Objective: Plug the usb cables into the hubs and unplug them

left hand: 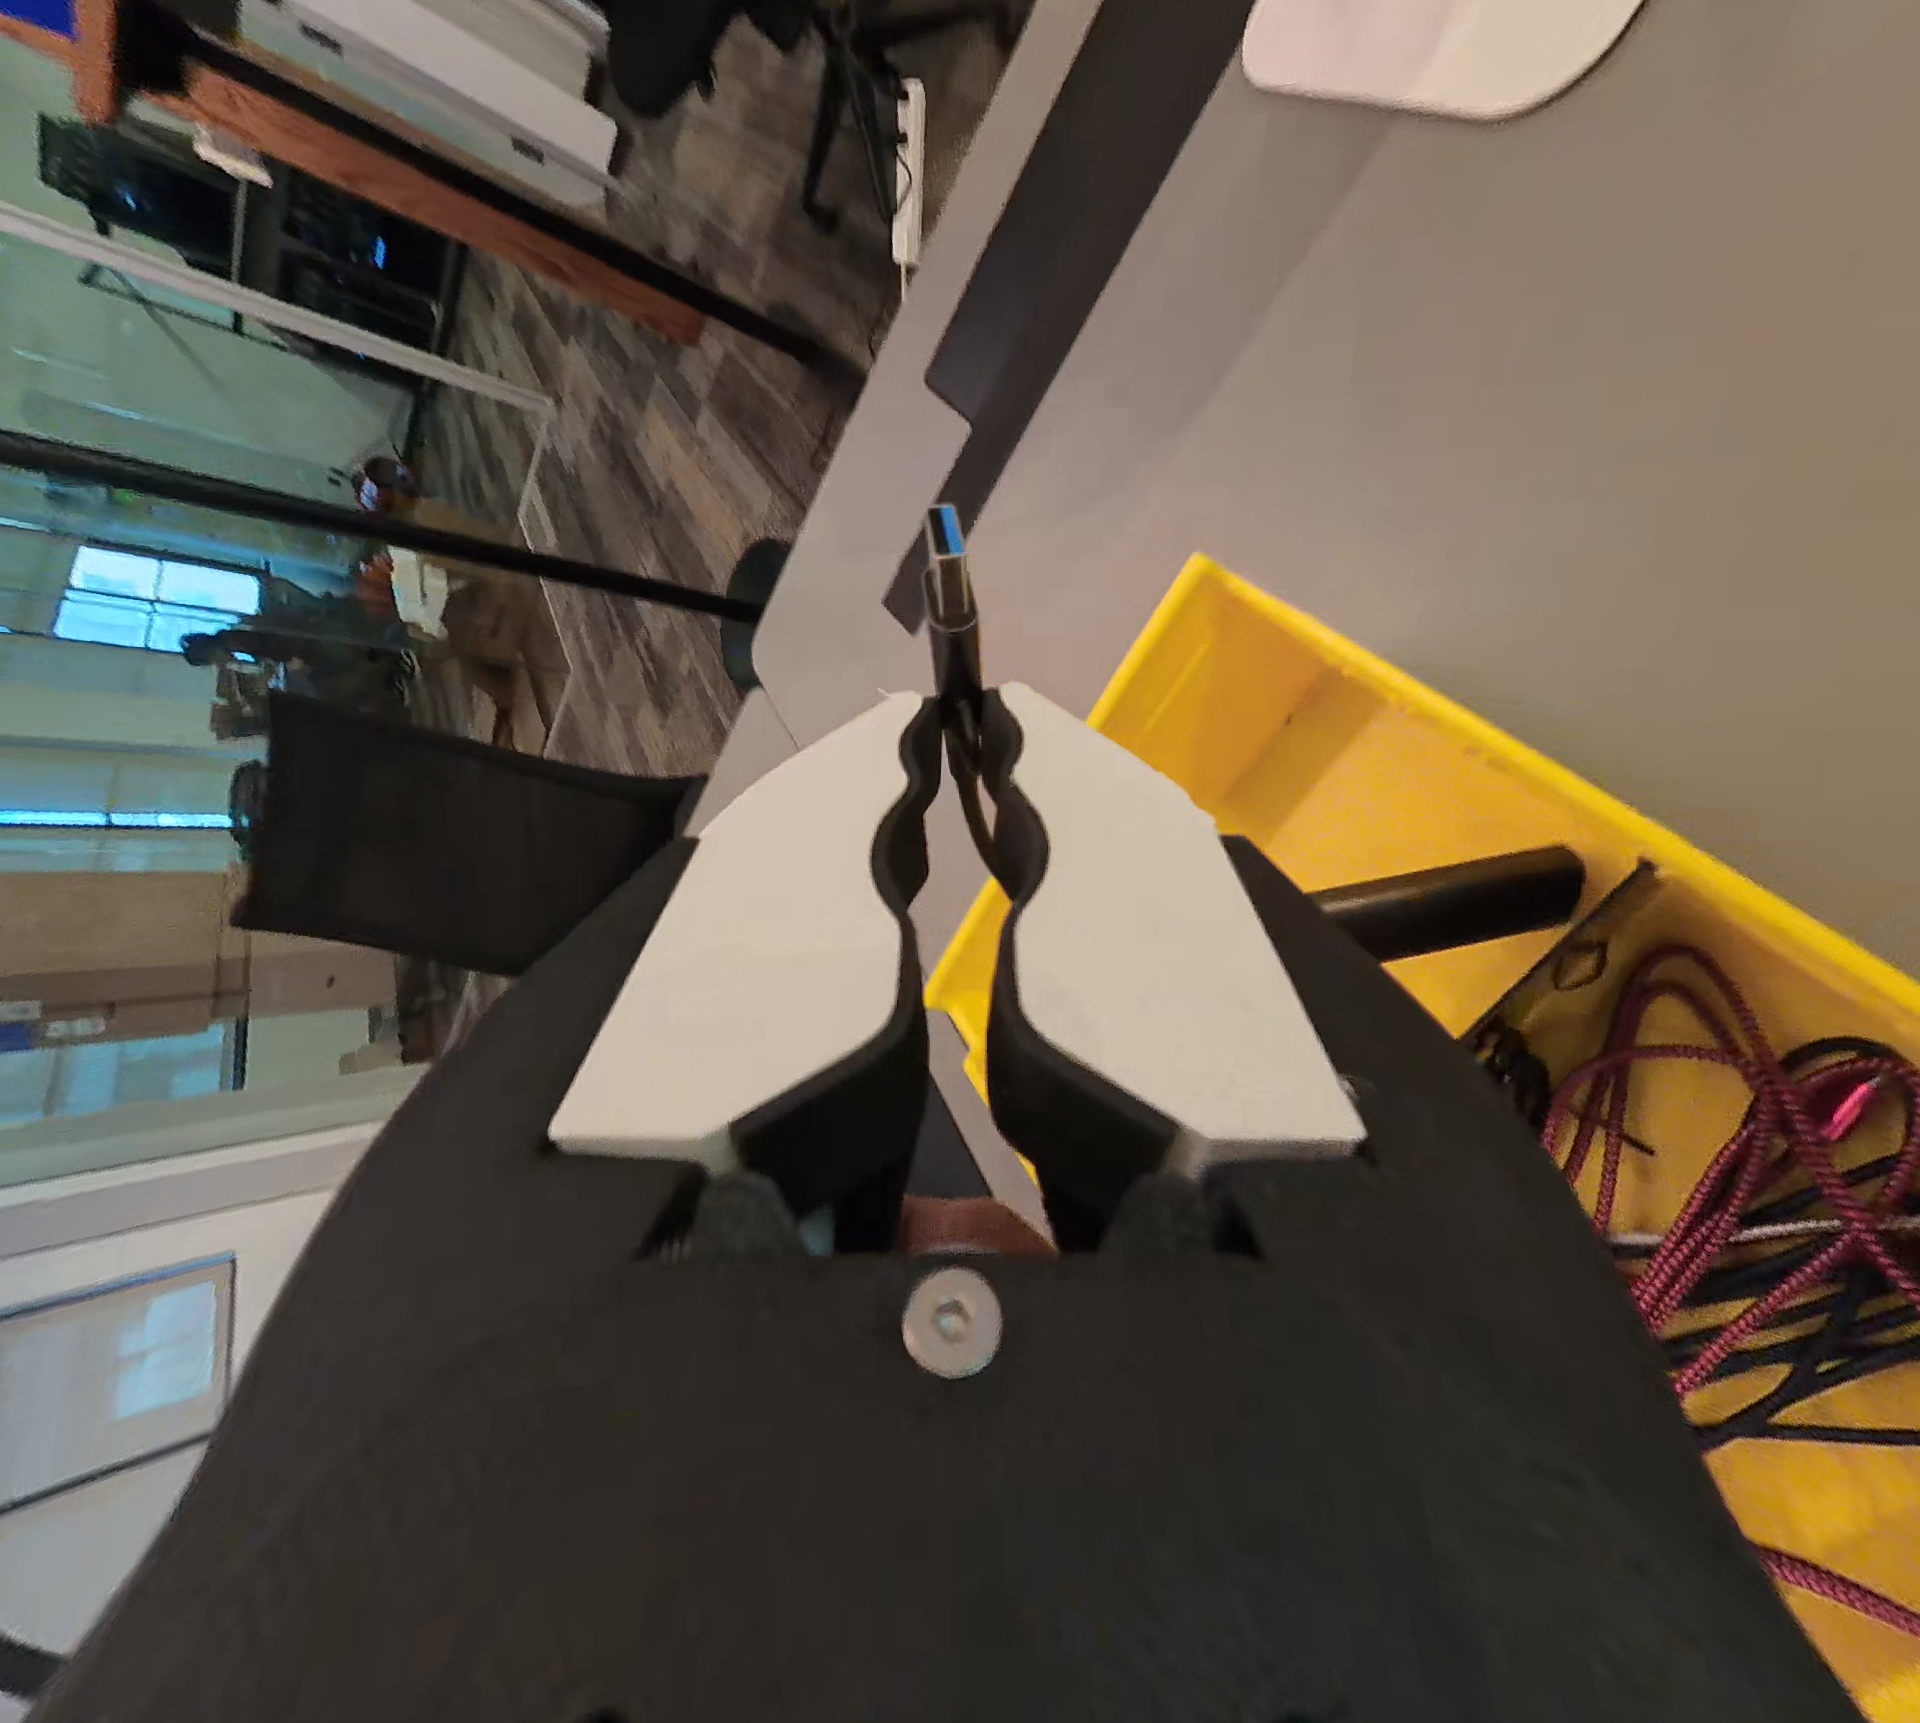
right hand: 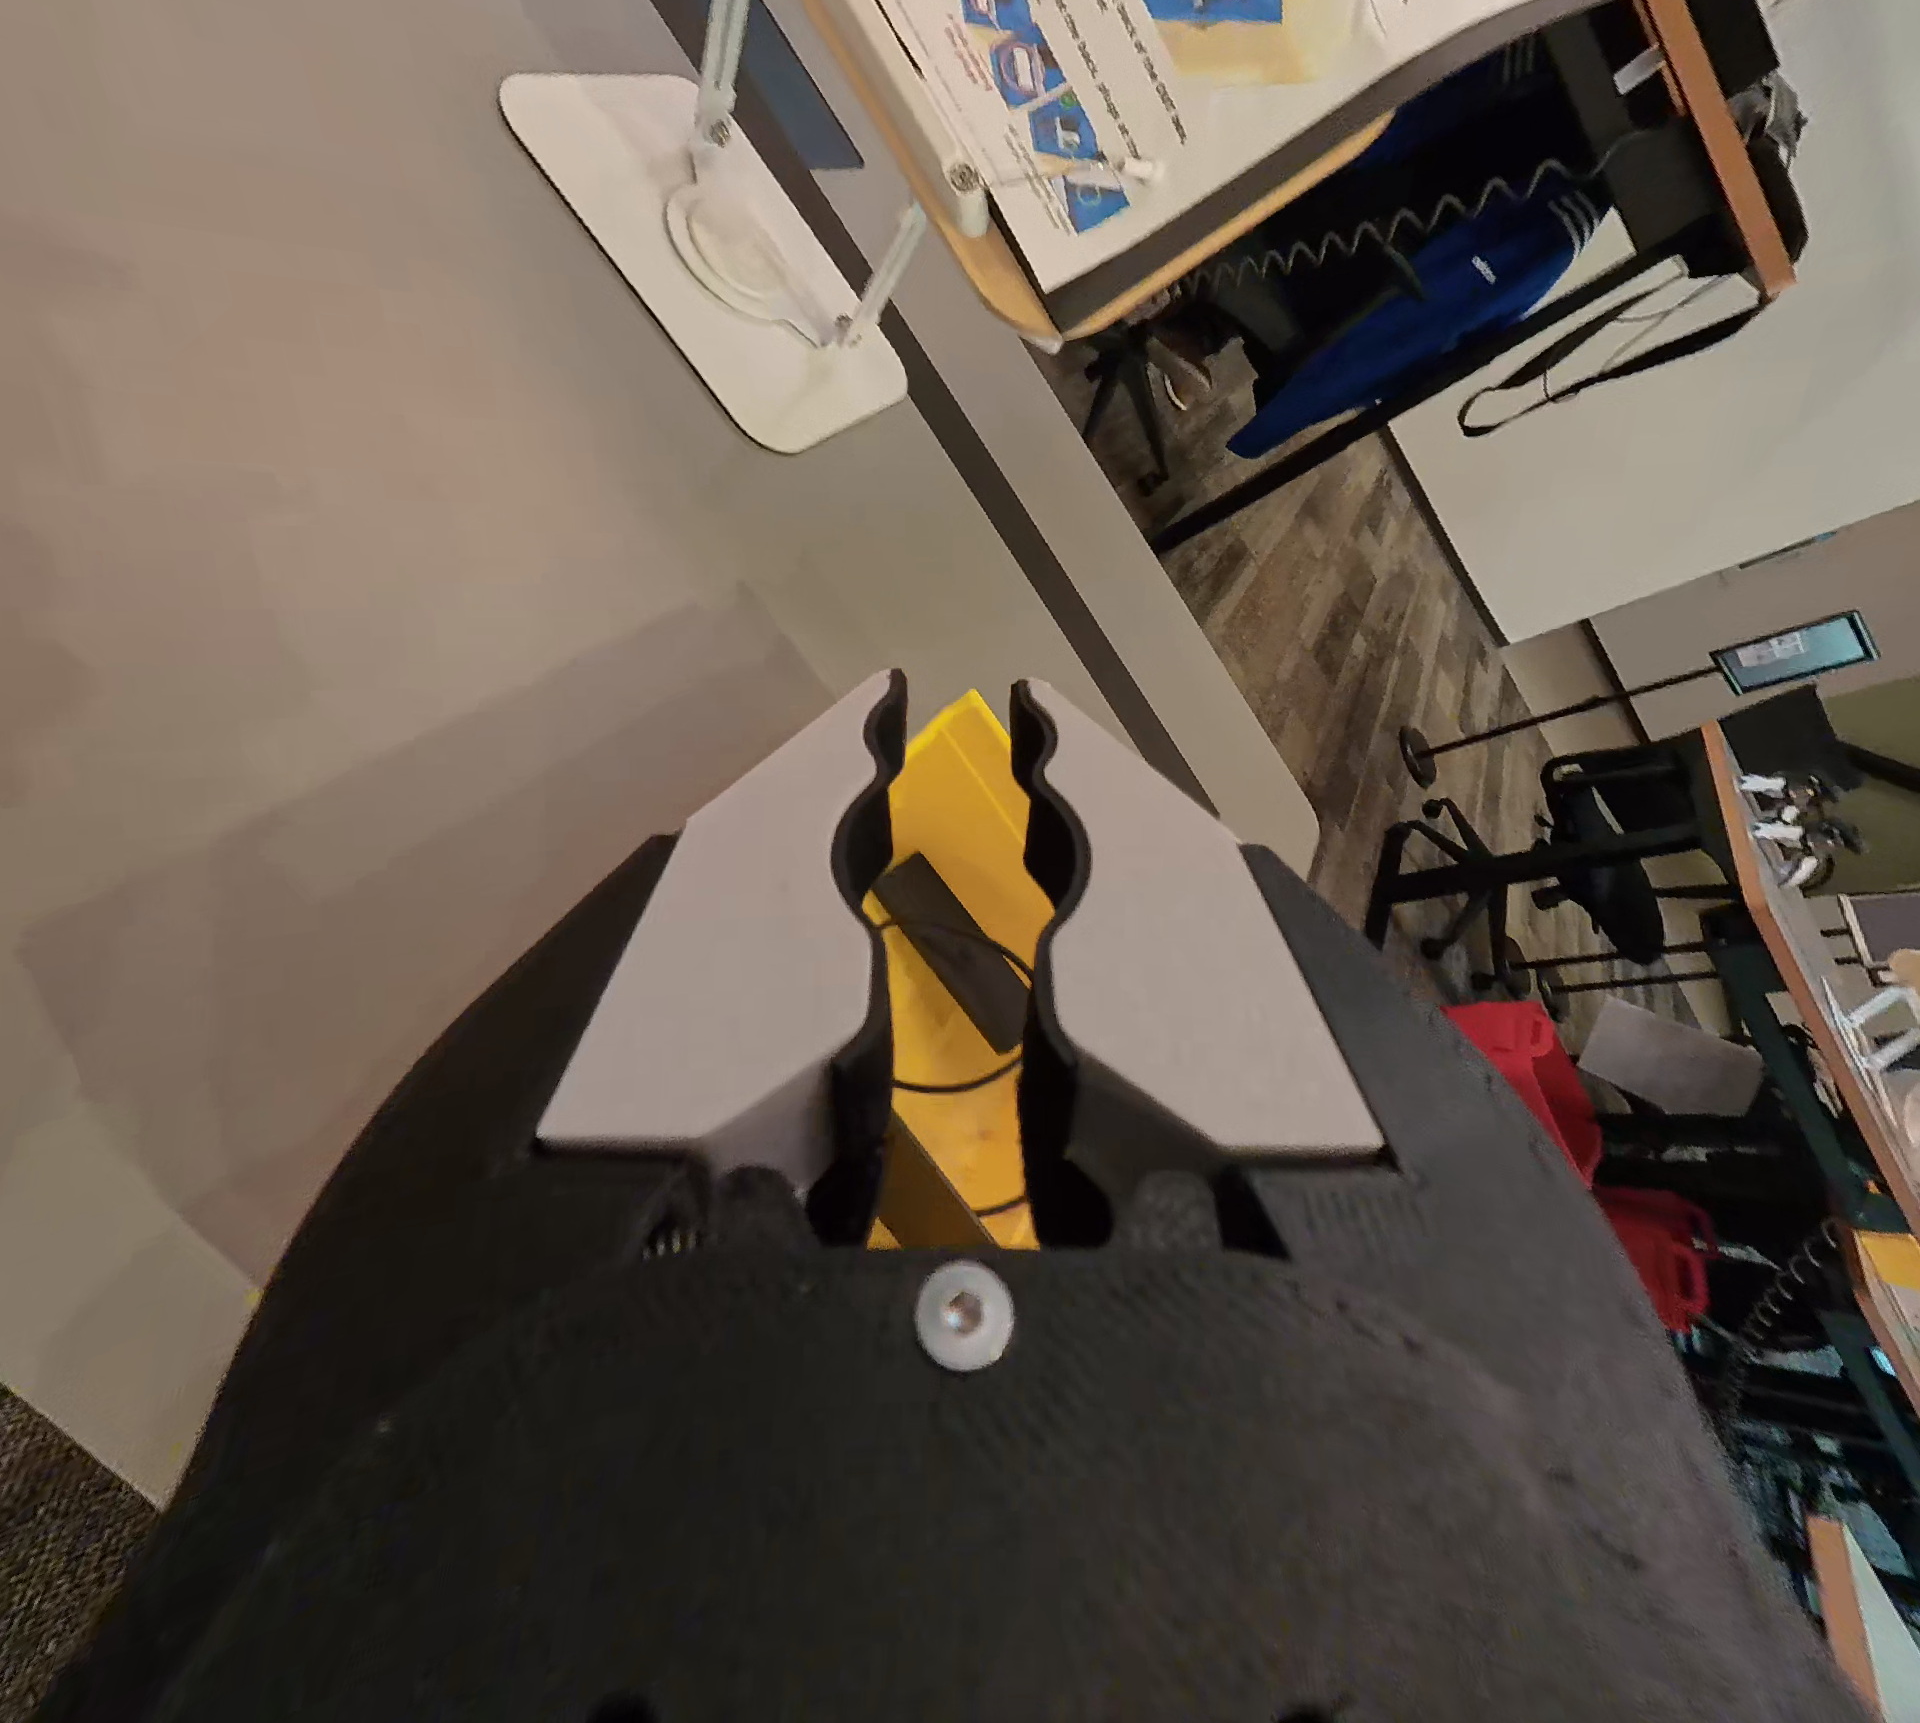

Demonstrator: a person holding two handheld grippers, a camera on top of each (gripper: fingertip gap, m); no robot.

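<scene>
My left gripper [left hand: 958,709] is shut on a black usb cable [left hand: 948,593]. Its metal plug with a blue insert sticks out past the fingertips, and the cord runs back between the fingers. It is held in the air beside a yellow bin [left hand: 1382,769]. My right gripper [right hand: 956,699] is open a little and empty, held above a yellow bin [right hand: 961,743]. Between its fingers I see a black hub [right hand: 951,951] with a thin black cord lying in that bin.
The left view's yellow bin holds a black cylinder [left hand: 1455,904] and a tangle of maroon and black cables [left hand: 1766,1185]. A white stand base [right hand: 707,260] sits on the grey table [right hand: 312,426] and carries a tilted board with printed sheets [right hand: 1195,11]. Chairs, floor and red boxes [right hand: 1621,1185] lie beyond the table edge.
</scene>
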